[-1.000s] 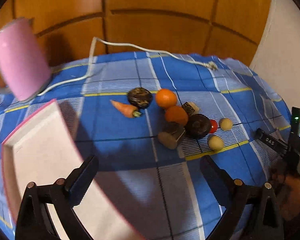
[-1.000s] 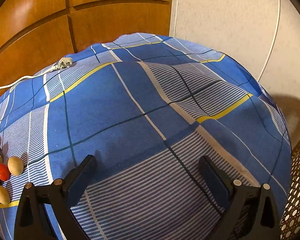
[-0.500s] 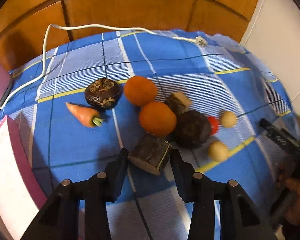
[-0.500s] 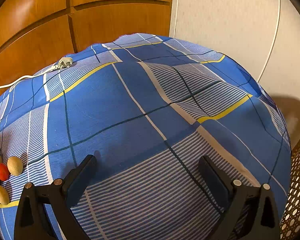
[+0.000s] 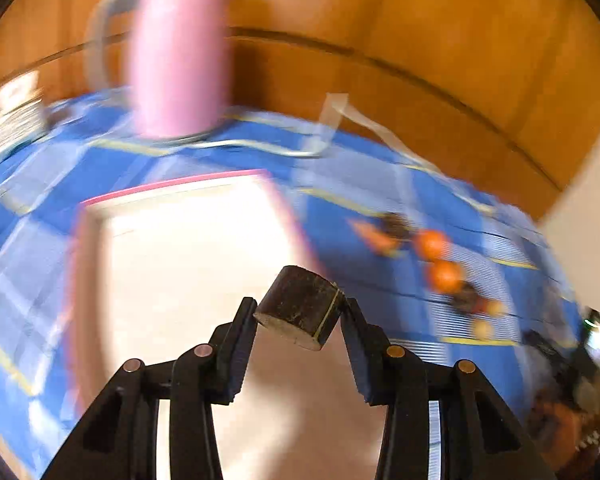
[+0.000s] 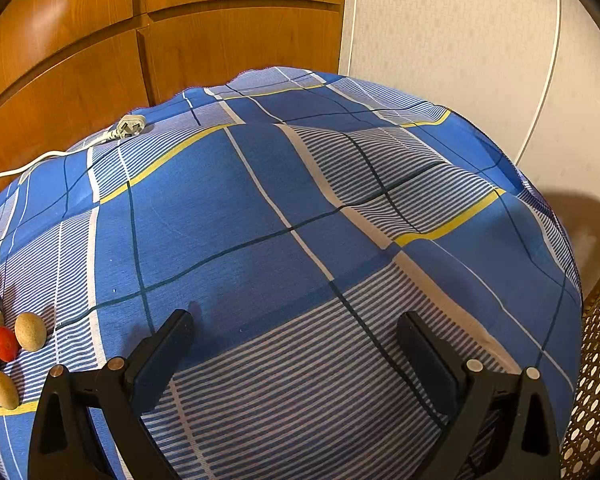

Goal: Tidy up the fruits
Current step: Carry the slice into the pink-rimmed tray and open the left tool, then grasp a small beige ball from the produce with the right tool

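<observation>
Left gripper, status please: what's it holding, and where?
Left gripper shut on dark cut chunk, above pink-rimmed tray. Right gripper open, empty, over blue cloth. Nothing in the way.

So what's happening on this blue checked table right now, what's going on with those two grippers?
The left gripper is shut on a dark cylindrical chunk with a pale cut end, holding it in the air over the white pink-rimmed tray. The other produce, including the oranges and a carrot, lies on the blue tablecloth to the right of the tray. The right gripper is open and empty above bare cloth. A pink kettle stands behind the tray.
</observation>
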A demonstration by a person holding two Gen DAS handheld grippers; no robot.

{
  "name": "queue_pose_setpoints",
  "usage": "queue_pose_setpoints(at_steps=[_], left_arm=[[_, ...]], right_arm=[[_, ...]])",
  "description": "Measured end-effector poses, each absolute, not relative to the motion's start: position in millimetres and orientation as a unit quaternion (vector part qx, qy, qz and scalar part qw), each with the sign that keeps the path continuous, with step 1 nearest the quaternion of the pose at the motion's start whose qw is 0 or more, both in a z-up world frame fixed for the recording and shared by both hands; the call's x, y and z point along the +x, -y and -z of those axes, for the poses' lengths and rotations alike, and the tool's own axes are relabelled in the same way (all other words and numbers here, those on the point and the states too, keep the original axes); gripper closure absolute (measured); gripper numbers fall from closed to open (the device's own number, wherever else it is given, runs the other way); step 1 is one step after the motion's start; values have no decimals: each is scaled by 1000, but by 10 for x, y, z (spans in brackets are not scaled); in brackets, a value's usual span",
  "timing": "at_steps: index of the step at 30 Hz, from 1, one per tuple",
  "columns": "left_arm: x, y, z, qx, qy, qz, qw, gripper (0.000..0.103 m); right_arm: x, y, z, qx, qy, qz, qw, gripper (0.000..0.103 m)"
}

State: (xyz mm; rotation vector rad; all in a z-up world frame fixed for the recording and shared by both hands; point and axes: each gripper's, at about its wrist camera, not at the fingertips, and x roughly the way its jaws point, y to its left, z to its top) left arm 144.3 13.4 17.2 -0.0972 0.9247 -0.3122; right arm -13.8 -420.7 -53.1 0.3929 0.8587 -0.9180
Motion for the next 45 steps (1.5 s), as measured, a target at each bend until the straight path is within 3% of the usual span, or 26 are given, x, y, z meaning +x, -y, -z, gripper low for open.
queue_pose_setpoints(at_steps=[10, 12, 14, 17, 21, 30, 42, 44, 45], left_arm=[[1783, -764, 300, -80, -474, 56, 875, 57], [1732, -804, 270, -93, -458, 59, 882, 39], [1675, -780, 210, -99, -442, 52, 890, 31], [1489, -872, 52, -122, -419, 28, 899, 29], [1146, -984, -17, -136, -401, -24, 906, 15], [361, -1220, 283, -164, -413, -74, 893, 9], [306, -1203, 479, -180, -435, -55, 881, 8], [319, -1217, 496, -184, -438, -54, 878, 8], [327, -1218, 499, -184, -439, -55, 878, 8]], right_arm=[[-135, 4204, 531, 183, -398, 426, 791, 0], [-135, 4204, 531, 183, -398, 426, 791, 0], [-135, 4205, 531, 183, -398, 426, 791, 0], [-133, 4206, 531, 183, -398, 426, 791, 0], [-134, 4204, 533, 183, -398, 426, 792, 0], [-134, 4196, 532, 183, -398, 425, 792, 0], [-127, 4162, 532, 184, -407, 412, 794, 0], [-120, 4156, 514, 187, -414, 407, 792, 5], [-113, 4143, 498, 187, -418, 402, 793, 13]])
